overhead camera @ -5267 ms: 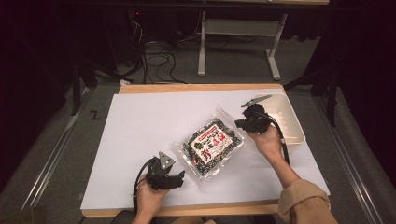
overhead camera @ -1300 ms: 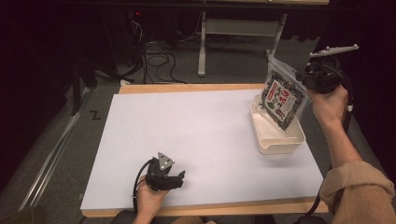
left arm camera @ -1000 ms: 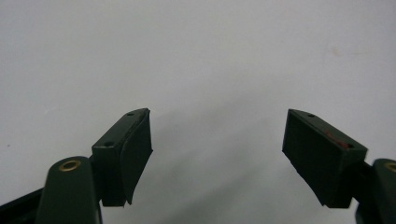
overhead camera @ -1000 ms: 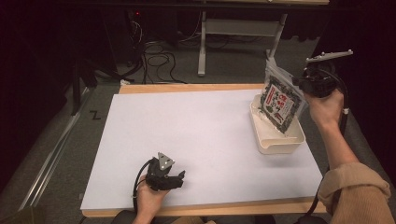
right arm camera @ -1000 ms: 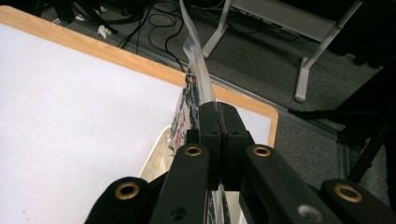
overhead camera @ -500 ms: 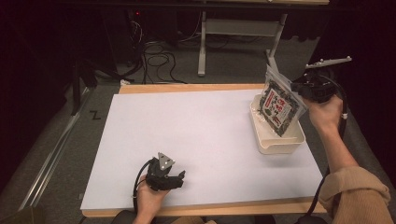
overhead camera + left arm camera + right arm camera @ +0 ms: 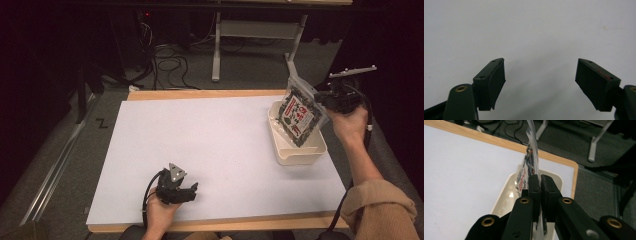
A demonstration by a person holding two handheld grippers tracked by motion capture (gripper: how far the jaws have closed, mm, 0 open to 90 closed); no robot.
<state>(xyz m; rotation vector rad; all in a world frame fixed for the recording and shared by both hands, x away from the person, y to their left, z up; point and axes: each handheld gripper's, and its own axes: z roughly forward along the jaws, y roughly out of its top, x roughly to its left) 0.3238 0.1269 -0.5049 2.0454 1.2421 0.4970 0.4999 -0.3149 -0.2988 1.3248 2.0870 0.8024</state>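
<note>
Packet [image 7: 299, 114] is hanging from my right claw [image 7: 325, 100], which is clenching its clear top edge between the two pads; in the right gripper view the plastic [image 7: 534, 157] is running straight up out of the shut jaws. I am holding it tilted over the white tray [image 7: 300, 152], its lower corner dipping inside the tray's walls, though I cannot tell whether it is touching the bottom. That tray is sitting at the right side of the white sheet [image 7: 210, 145], its right wall just beside the sheet's right edge and its far end near the table's wooden far edge [image 7: 200, 94]. My left claw [image 7: 192, 189] is resting released near the sheet's near edge, its pads [image 7: 496, 80] standing wide apart over bare white paper. Between the two claws the whole middle and left of the sheet is lying open for moving.
</note>
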